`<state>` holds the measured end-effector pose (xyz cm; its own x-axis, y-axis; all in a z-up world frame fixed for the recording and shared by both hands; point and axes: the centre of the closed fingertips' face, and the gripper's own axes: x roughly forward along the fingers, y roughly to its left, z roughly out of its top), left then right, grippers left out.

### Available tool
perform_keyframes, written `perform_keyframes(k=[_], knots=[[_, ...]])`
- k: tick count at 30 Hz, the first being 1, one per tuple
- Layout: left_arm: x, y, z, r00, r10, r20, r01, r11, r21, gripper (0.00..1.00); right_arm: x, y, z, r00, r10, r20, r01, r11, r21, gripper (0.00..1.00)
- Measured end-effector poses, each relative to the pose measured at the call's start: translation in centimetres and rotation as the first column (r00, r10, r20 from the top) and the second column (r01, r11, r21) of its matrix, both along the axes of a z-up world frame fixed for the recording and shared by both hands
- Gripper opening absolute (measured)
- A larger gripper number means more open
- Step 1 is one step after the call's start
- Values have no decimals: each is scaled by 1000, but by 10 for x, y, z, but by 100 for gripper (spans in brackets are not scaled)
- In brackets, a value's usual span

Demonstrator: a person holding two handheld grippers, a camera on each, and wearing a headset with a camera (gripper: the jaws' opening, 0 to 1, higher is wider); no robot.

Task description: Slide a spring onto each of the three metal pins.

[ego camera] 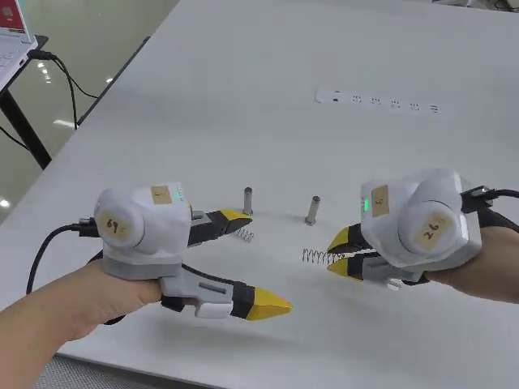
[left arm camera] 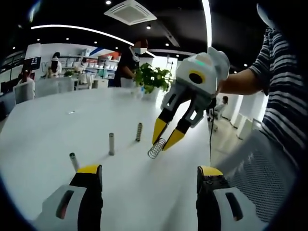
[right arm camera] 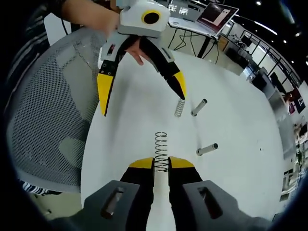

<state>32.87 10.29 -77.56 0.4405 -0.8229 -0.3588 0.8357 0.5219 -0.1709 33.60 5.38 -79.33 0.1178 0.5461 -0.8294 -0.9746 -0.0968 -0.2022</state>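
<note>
Two bare metal pins stand upright on the white table. A loose spring lies by the left pin, just beside one finger of my left gripper, which is open wide with nothing in it. My right gripper is shut on one end of a spring that sticks out toward the left, low over the table. In the right gripper view that spring rises from between the jaws. The left gripper view shows both pins and, farther off, an upright spring, seemingly on a third pin.
A white power strip lies at the far side of the table. A laptop with a black cable sits on a side stand at the far left. A mesh chair stands at the table's near edge. People stand in the background.
</note>
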Motion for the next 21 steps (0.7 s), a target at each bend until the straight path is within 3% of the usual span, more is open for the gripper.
perform_keyframes(k=[9, 21], knots=[[4, -16, 4, 999, -31, 13, 31, 999, -39, 62, -10, 4, 12, 1000, 4, -3, -4, 999, 36, 8], [-1, -33, 10, 994, -104, 27, 105, 992, -71, 28, -13, 7, 13, 1000, 14, -16, -13, 999, 52, 8]])
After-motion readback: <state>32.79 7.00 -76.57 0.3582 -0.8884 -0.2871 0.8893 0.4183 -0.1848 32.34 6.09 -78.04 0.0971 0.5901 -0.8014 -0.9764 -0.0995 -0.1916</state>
